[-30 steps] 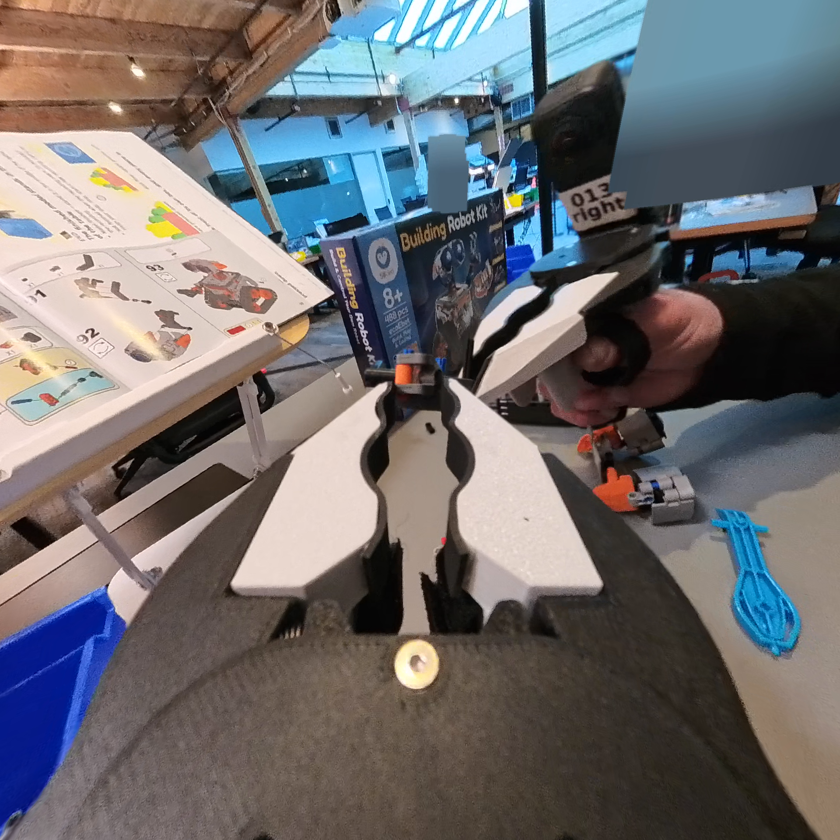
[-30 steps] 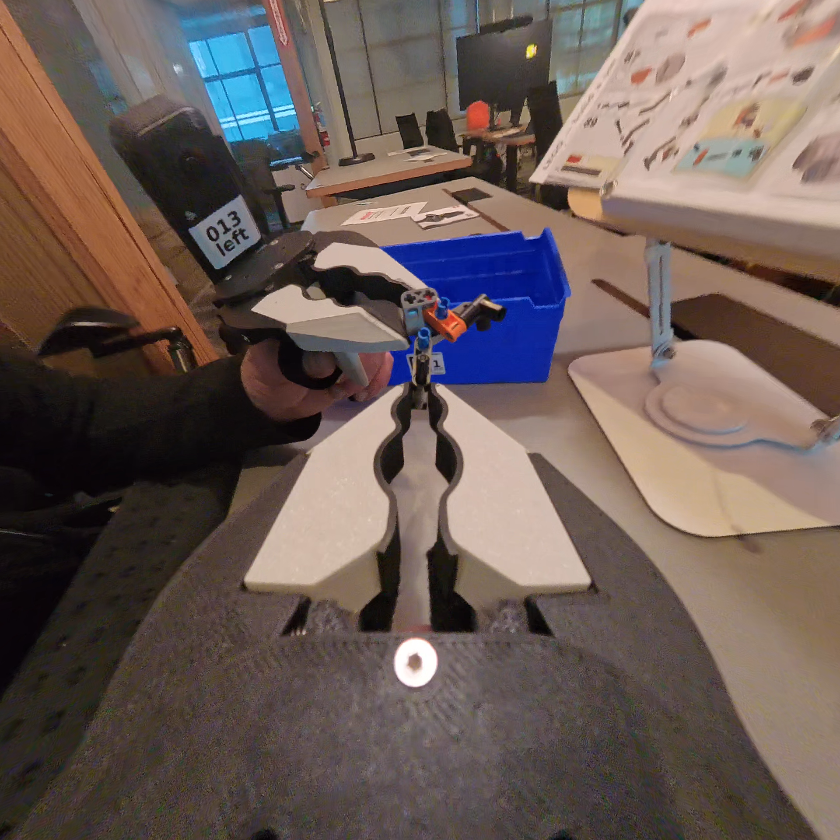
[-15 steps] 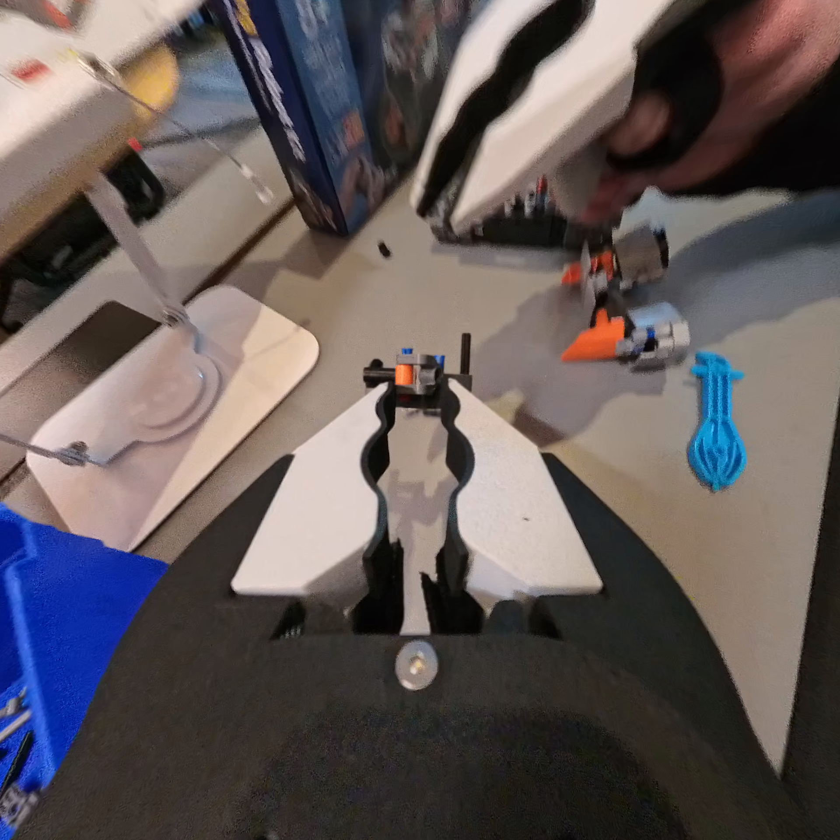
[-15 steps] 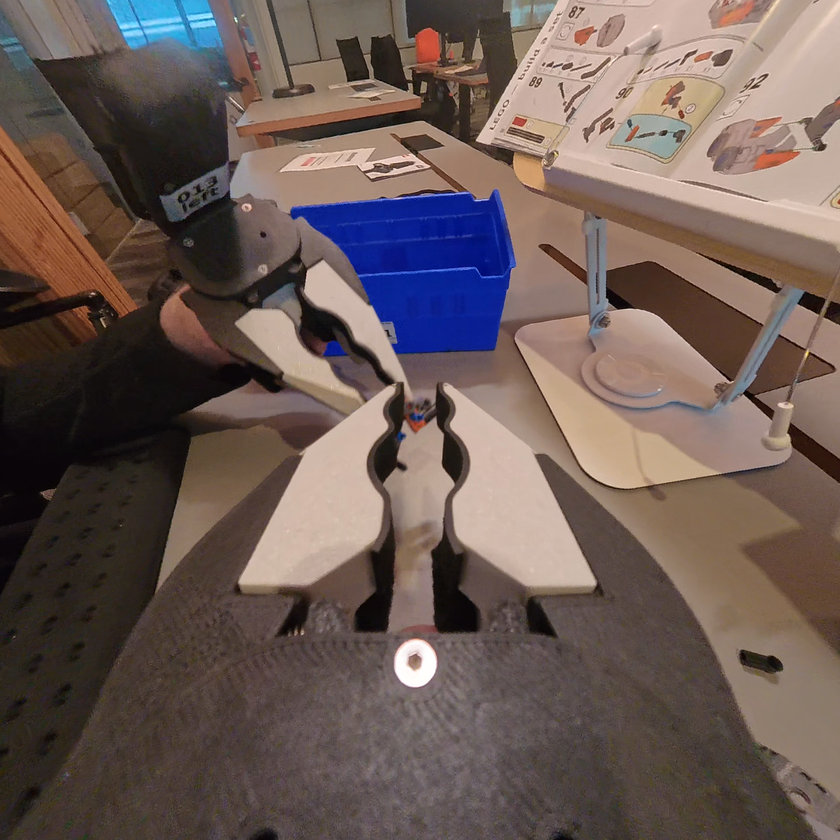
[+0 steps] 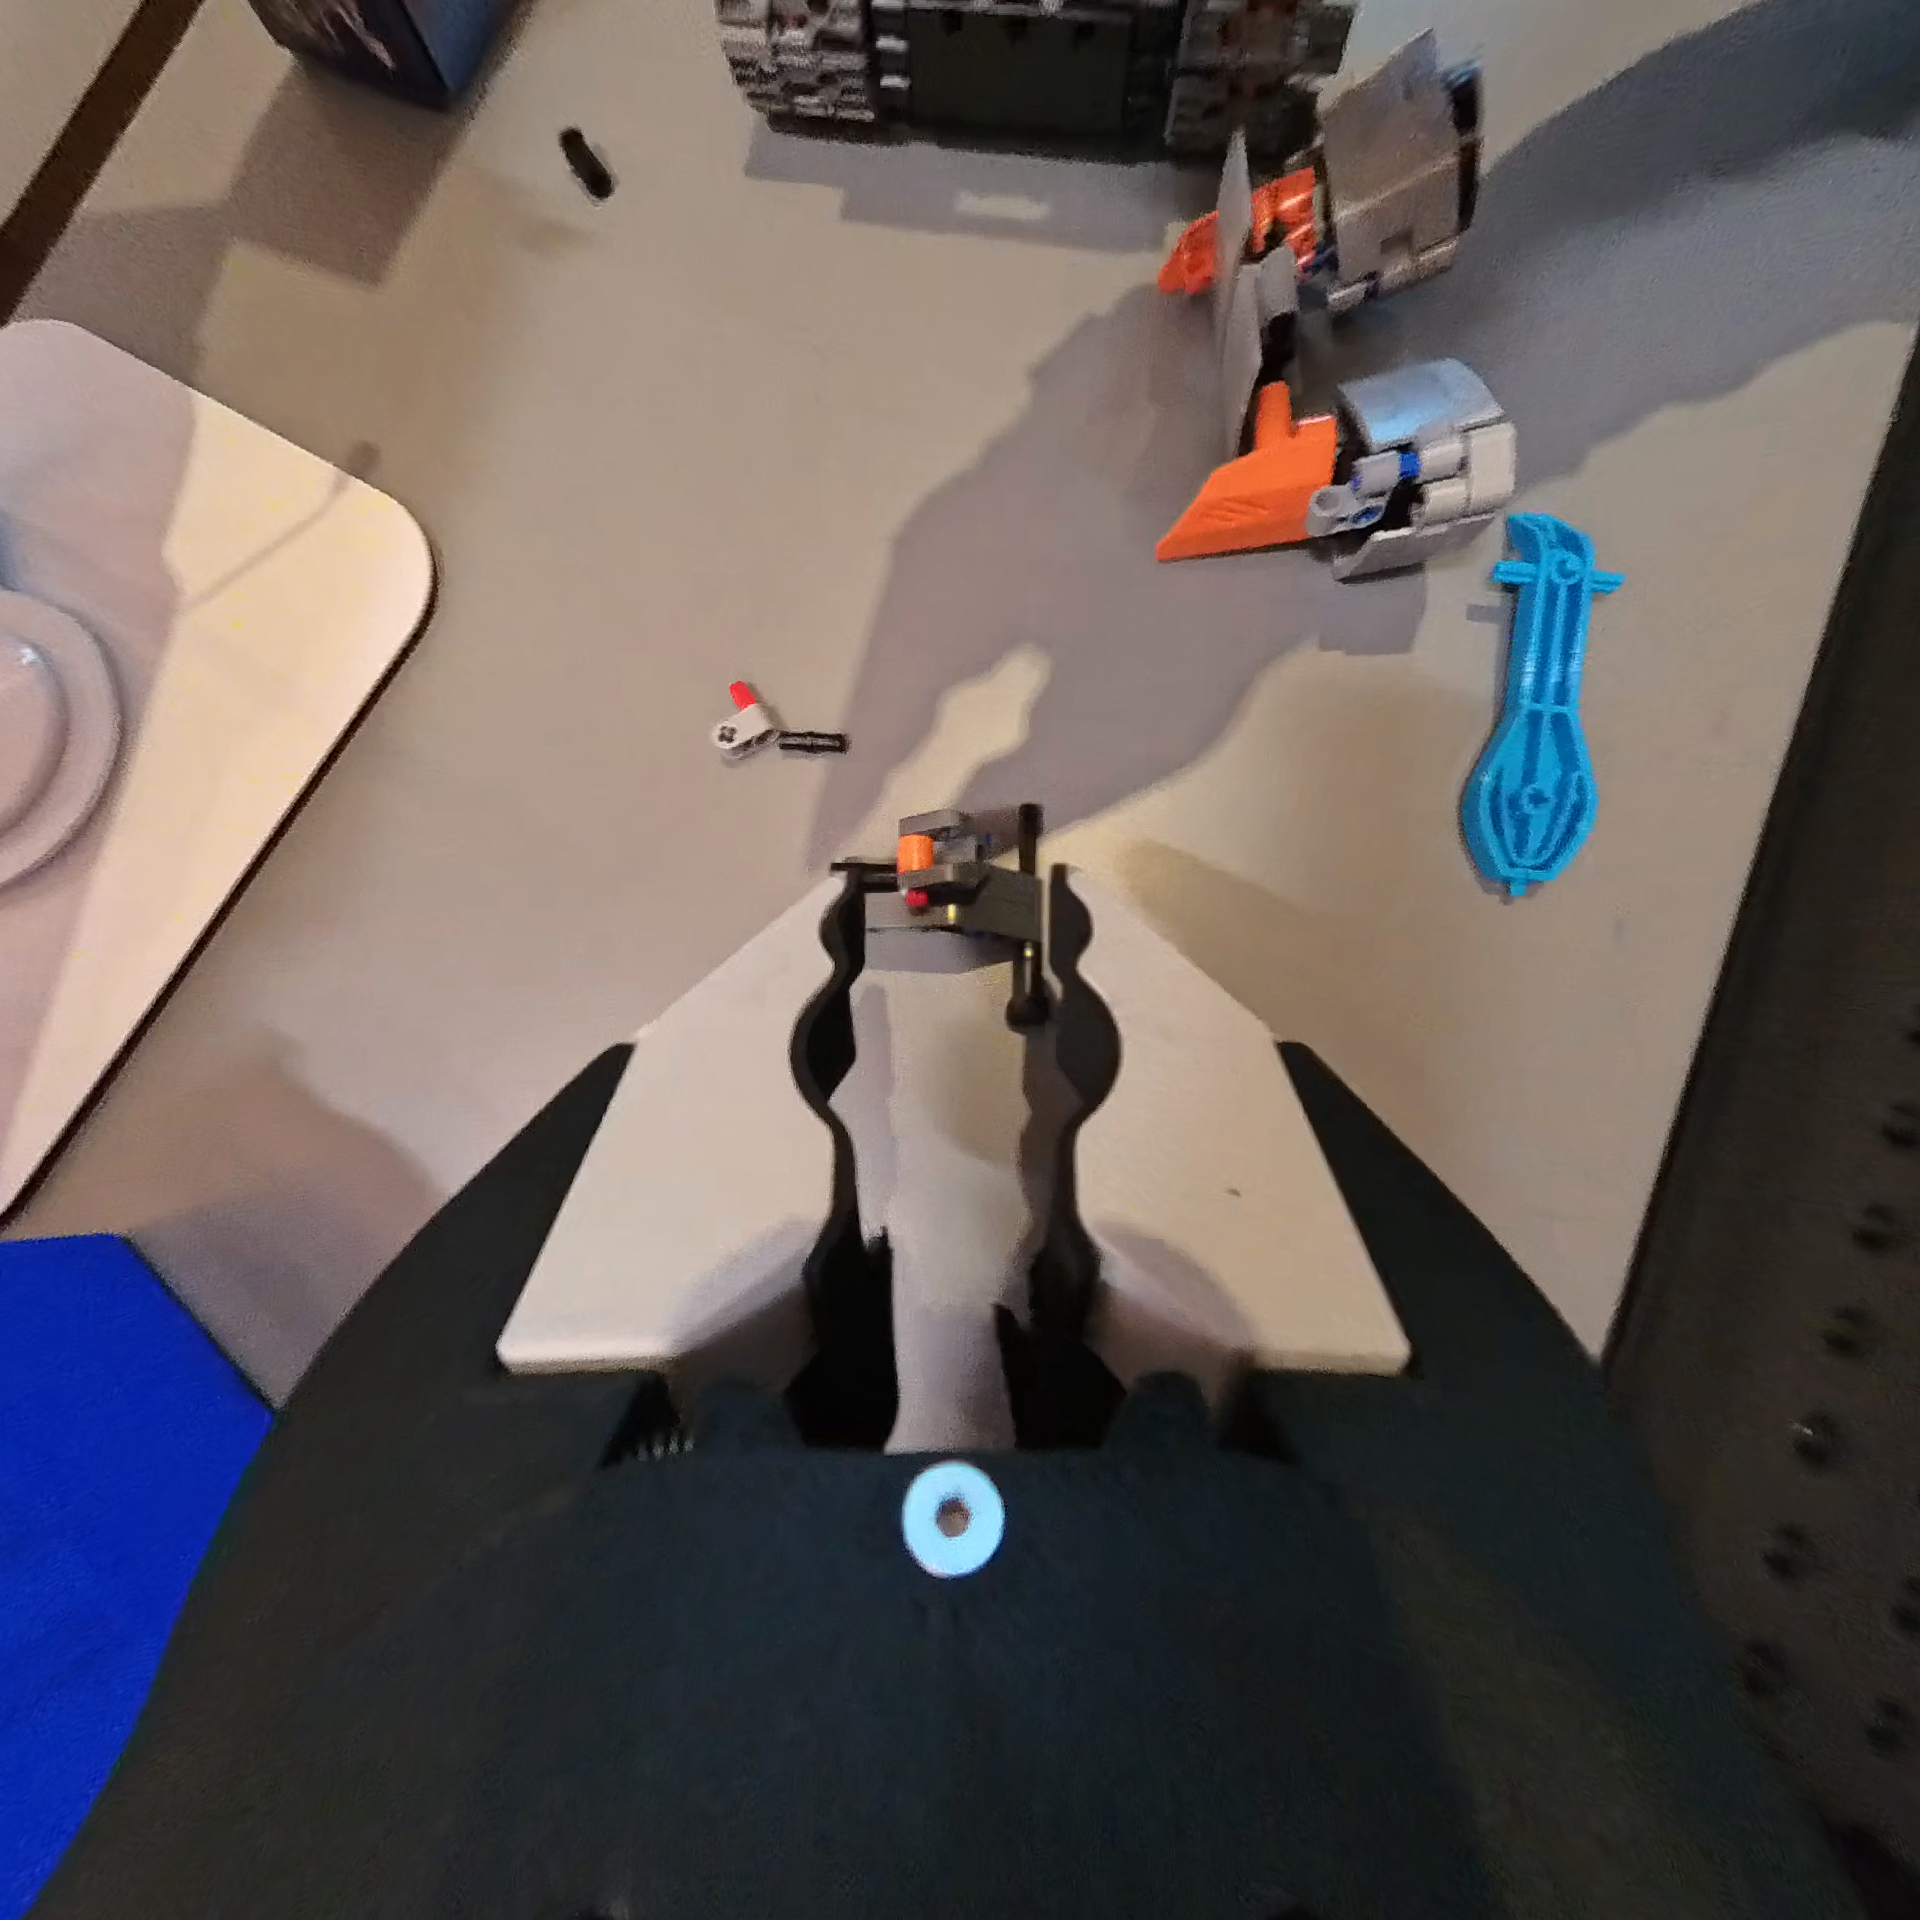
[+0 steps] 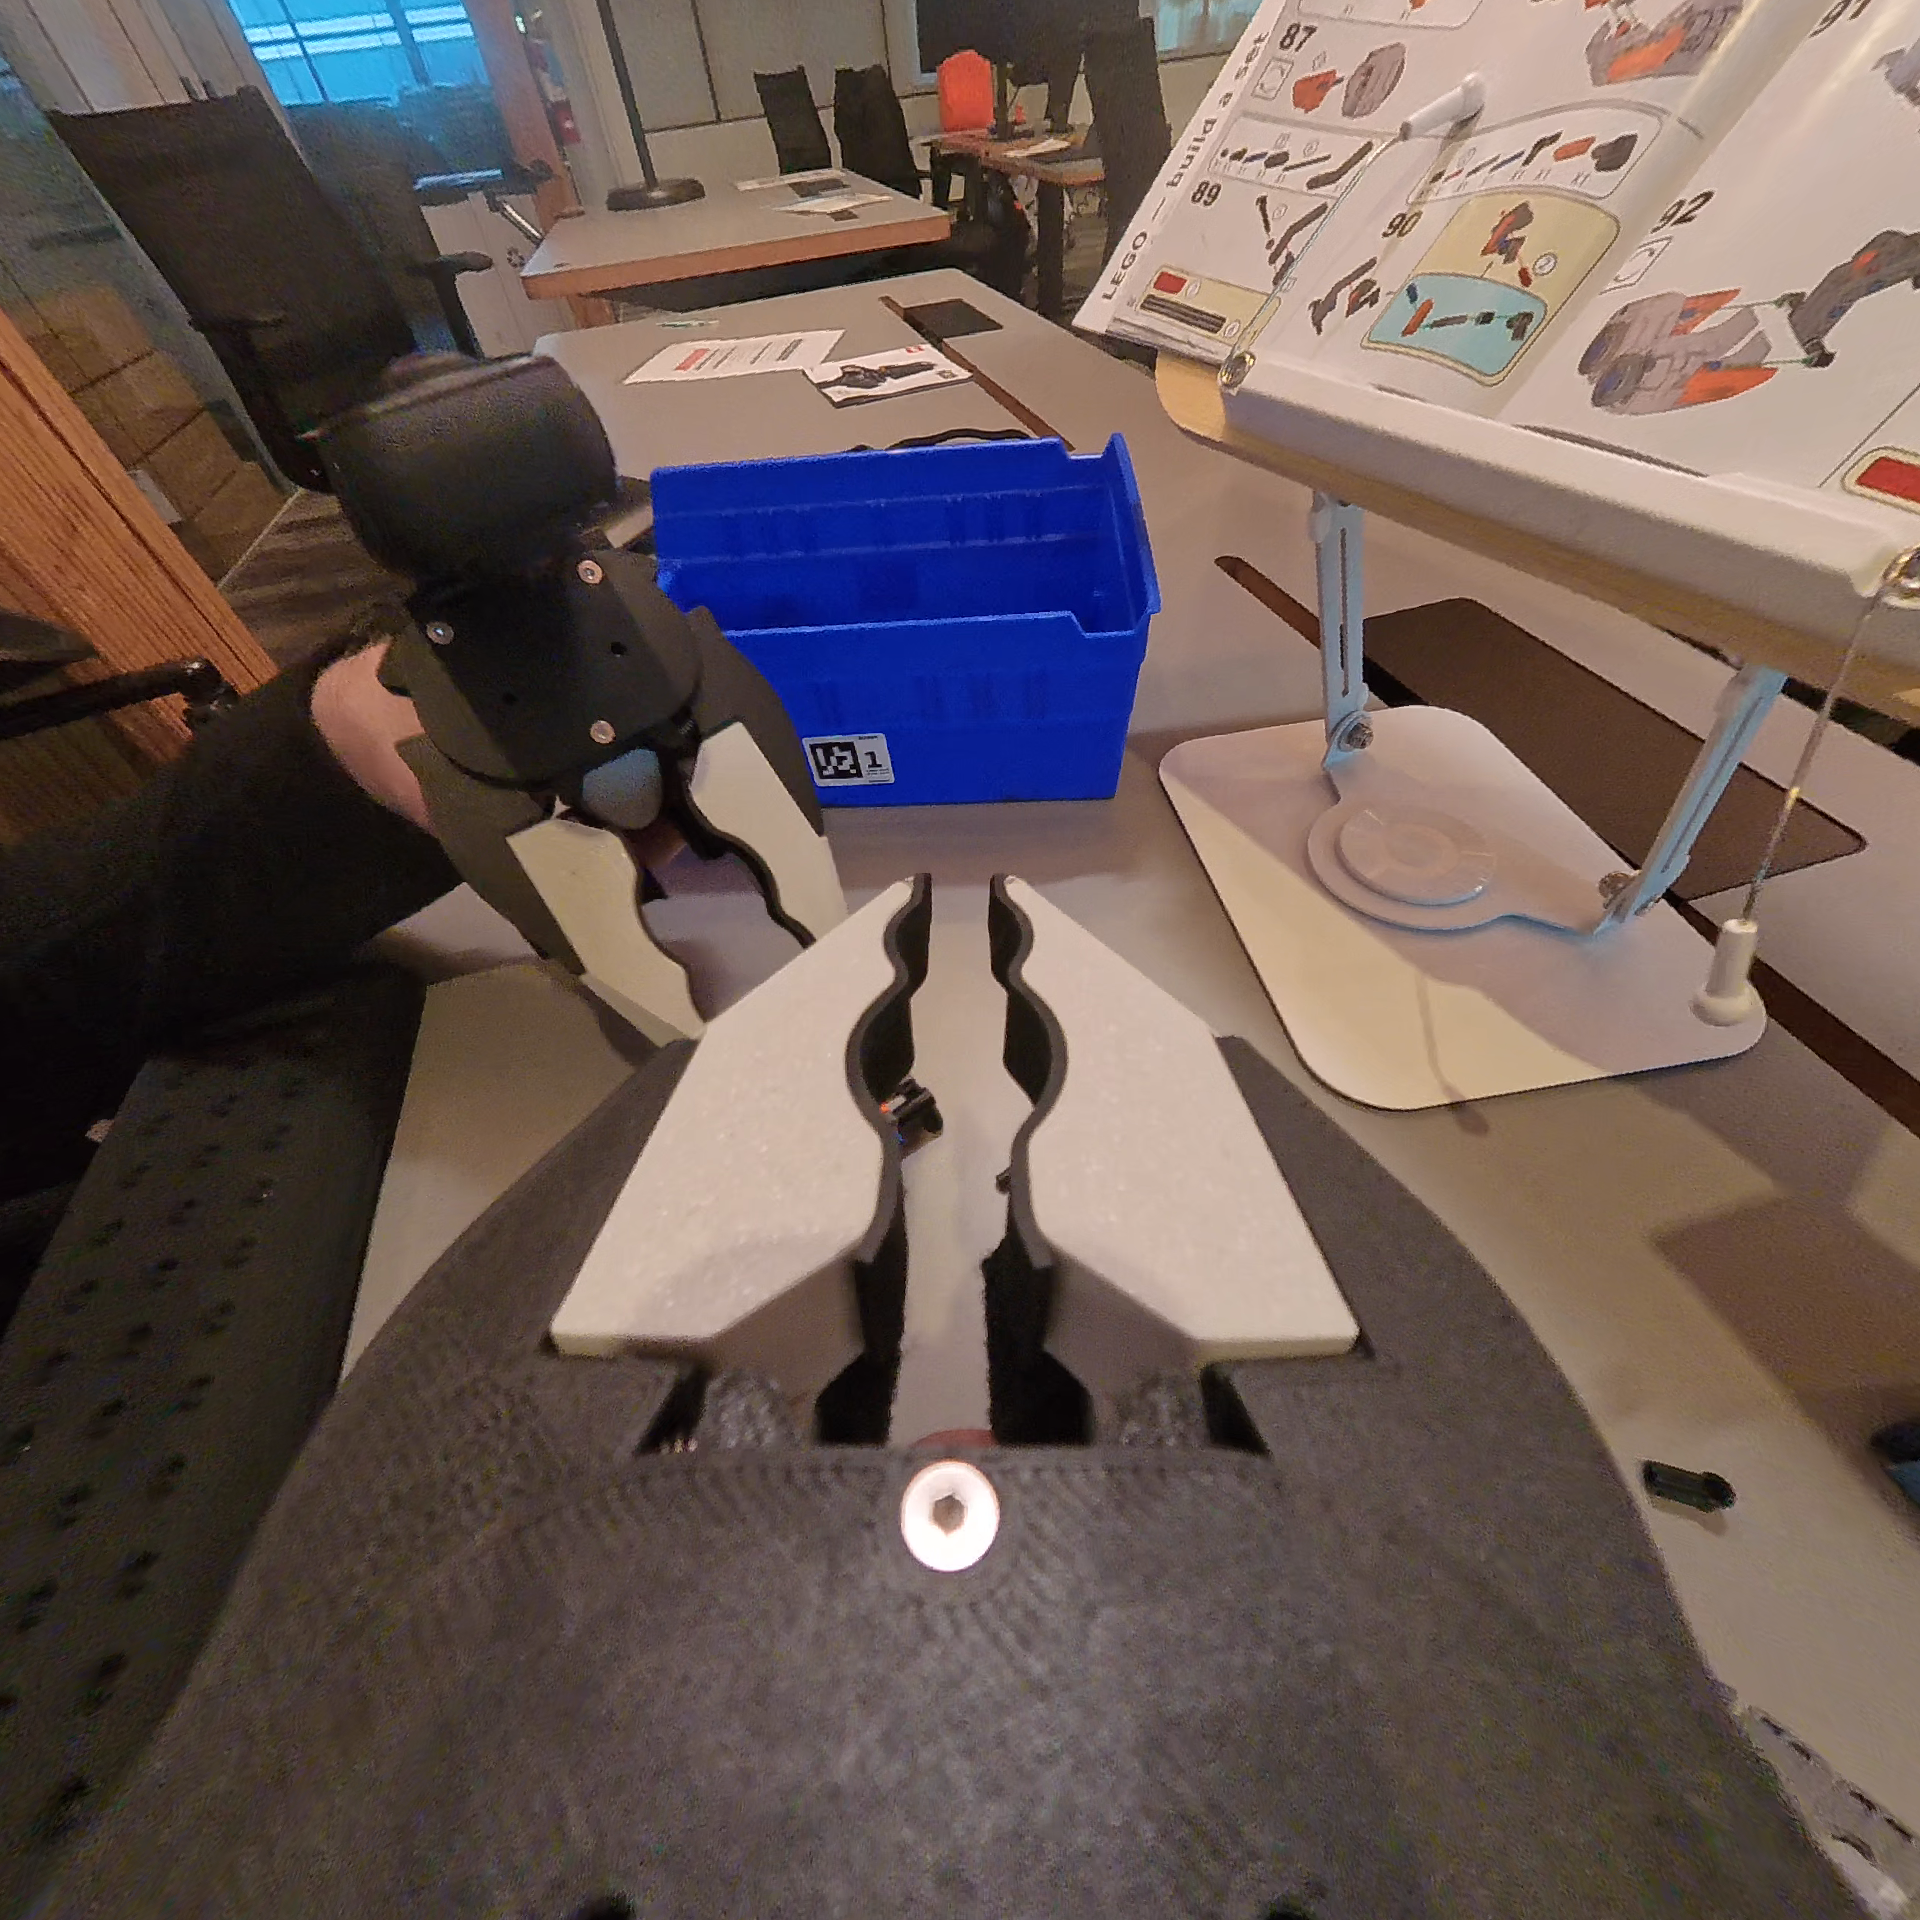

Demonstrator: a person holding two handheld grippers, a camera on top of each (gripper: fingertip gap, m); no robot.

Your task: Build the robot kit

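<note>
Two tools have parted since a moment ago: the left tool (image 5: pixel 951 883) has dropped toward the desk (image 5: pixel 644 499), closed on one small grey-and-orange brick piece (image 5: pixel 951 883); the right tool (image 6: pixel 958 883) stands slightly open, empty. One blue bin (image 6: pixel 914 665), one bookstand (image 6: pixel 1455 894), one blue lever (image 5: pixel 1538 717).
</note>
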